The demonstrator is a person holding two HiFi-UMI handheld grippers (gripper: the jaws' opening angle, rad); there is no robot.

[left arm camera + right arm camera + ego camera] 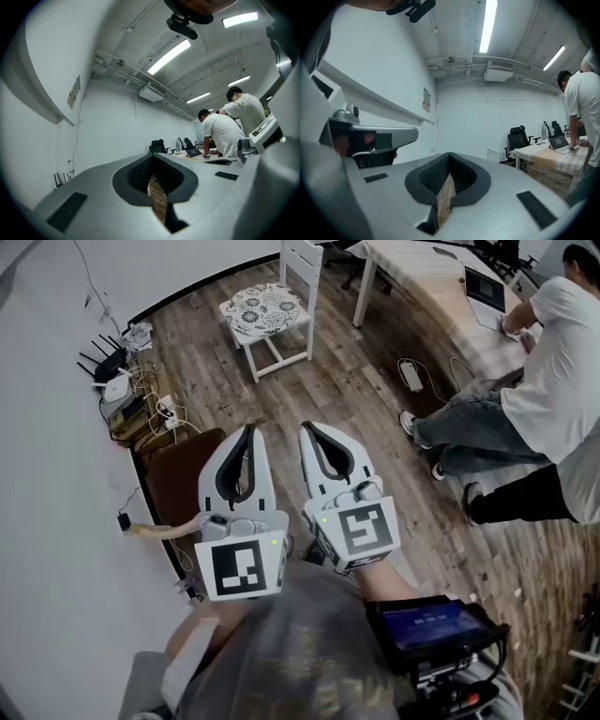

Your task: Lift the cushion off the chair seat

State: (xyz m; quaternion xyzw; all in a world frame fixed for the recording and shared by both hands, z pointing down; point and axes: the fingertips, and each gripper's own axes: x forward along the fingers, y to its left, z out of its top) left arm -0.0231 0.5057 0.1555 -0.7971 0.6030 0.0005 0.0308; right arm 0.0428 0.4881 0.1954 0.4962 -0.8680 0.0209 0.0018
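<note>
A white wooden chair (281,296) stands far ahead on the wood floor, with a round-patterned cushion (264,307) lying on its seat. Both grippers are held level, side by side and close to the person's body, well short of the chair. My left gripper (248,431) is shut with nothing between its jaws; in the left gripper view its tips (153,157) meet. My right gripper (308,428) is also shut and empty, tips together (449,157) in the right gripper view. The white chair (493,153) shows small and distant there.
A router (112,371), cables and a power strip lie along the left wall, beside a brown box (178,474). Two people stand at a long table (422,277) on the right. Another power strip (411,374) lies on the floor. A screen device (431,626) hangs at the person's waist.
</note>
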